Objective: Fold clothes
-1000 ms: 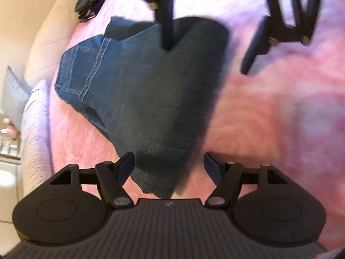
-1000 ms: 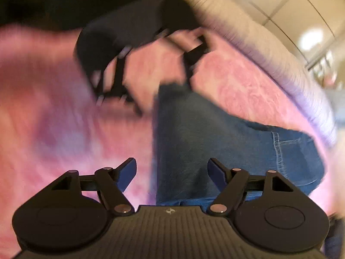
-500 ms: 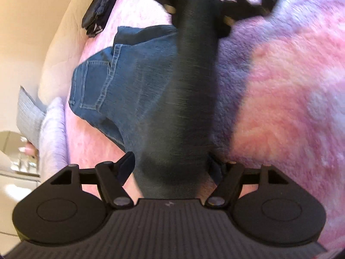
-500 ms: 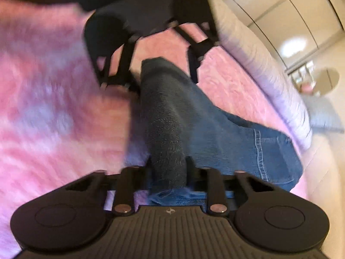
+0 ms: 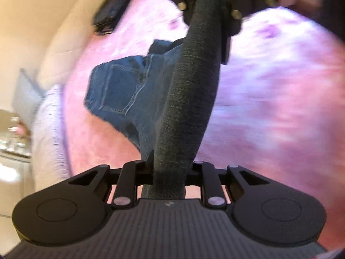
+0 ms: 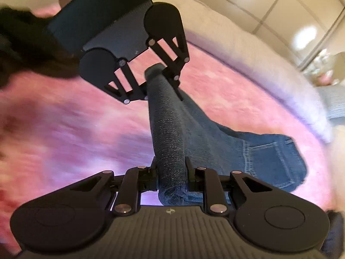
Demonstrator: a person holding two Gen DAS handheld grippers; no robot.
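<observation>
We've got both ends now: the left gripper has clamped down on the jeans, where half a second ago its jaws stood wide apart with the denim only passing between them. The right gripper stays pinched tight on the same pair, and the fold between us has been pulled into a taut dark roll, higher off the bed than before.

In the left wrist view the right gripper sits at the far end of that roll; in the right wrist view the left gripper does the same, facing us.

Let's count: one pair of jeans, two grippers, one pink fluffy blanket underneath. The seat of the jeans with its back pocket still lies on the blanket, to the left in the left wrist view and to the right in the right wrist view. One dark bag rests far left near the headboard, blurred, and one grey pillow sits at the left edge.
</observation>
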